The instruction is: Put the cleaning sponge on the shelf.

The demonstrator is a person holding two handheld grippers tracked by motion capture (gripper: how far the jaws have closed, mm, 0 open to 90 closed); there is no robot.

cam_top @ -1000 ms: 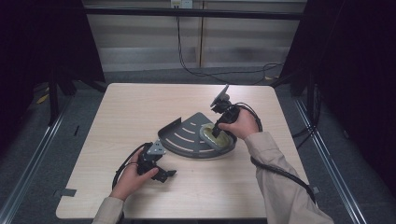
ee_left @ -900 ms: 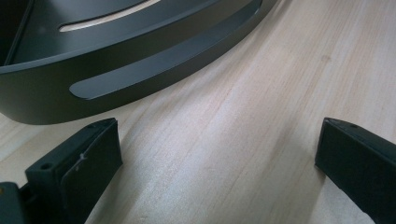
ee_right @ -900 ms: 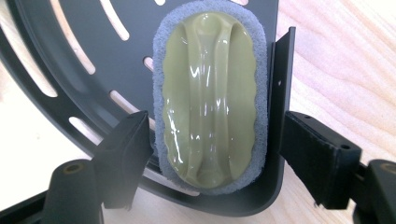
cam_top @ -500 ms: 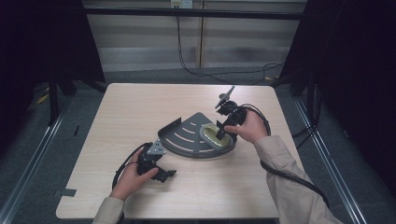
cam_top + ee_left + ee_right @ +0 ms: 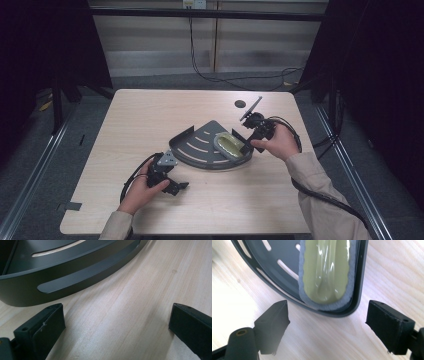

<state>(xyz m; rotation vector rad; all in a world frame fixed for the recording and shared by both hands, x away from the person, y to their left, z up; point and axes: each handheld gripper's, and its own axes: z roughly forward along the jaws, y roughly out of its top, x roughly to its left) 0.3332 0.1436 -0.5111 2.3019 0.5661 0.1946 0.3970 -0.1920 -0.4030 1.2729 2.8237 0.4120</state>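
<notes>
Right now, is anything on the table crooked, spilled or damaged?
Nothing stands out. The dark corner shelf tray lies flat on the table, and the yellow-green sponge lies inside it at its right end, against the rim. Nothing is spilled. Both the left gripper and the right gripper are open and hold nothing.

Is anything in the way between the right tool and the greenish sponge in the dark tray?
Yes, a little: the dark tray's low rim runs between the right tool and the greenish sponge, which lies inside against that rim. Its jaws have just been opening and hold nothing. From above, nothing visible covers the sponge.
</notes>
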